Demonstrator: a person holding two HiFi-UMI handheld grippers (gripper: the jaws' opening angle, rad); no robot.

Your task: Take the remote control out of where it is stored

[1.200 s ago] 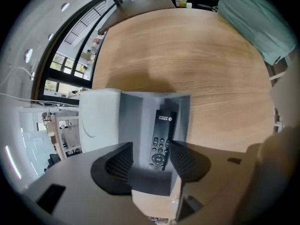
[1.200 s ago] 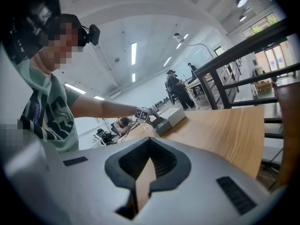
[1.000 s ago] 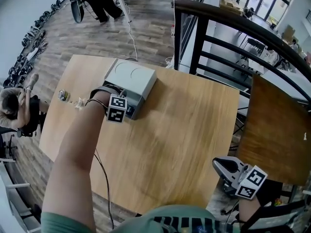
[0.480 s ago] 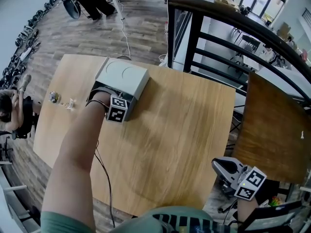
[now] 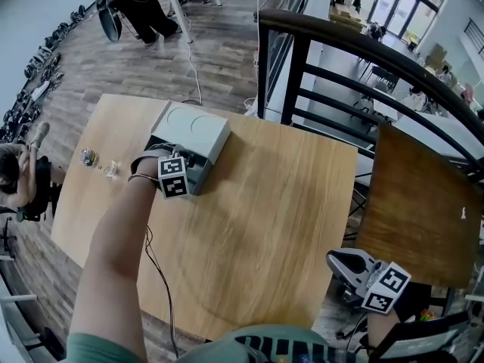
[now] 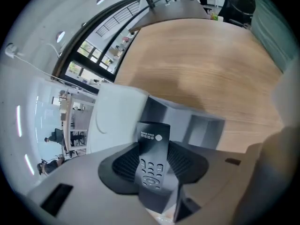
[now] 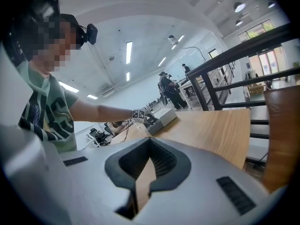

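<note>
Left gripper (image 5: 184, 159) points steeply down at the near, open side of a grey box (image 5: 195, 125) on the desk (image 5: 265, 210). Its fingers (image 6: 120, 170) have just been closing, and the remote control (image 6: 152, 156) stands between them, button side toward the camera. The pads sit against both long edges, so it looks clamped at its lower half.

Remote's top end overlaps the box's open grey compartment. Cannot tell whether it has cleared the opening or is partly inside.

Right gripper (image 5: 342, 262) hangs off the near right corner of the desk, well apart from the box. Its fingers are drawn together to a thin slit, with nothing in them.

Progress, as I judge it: reach and grasp are done. Left to do: draw the remote fully out and clear of the box. Right side has no part in it so far.
</note>
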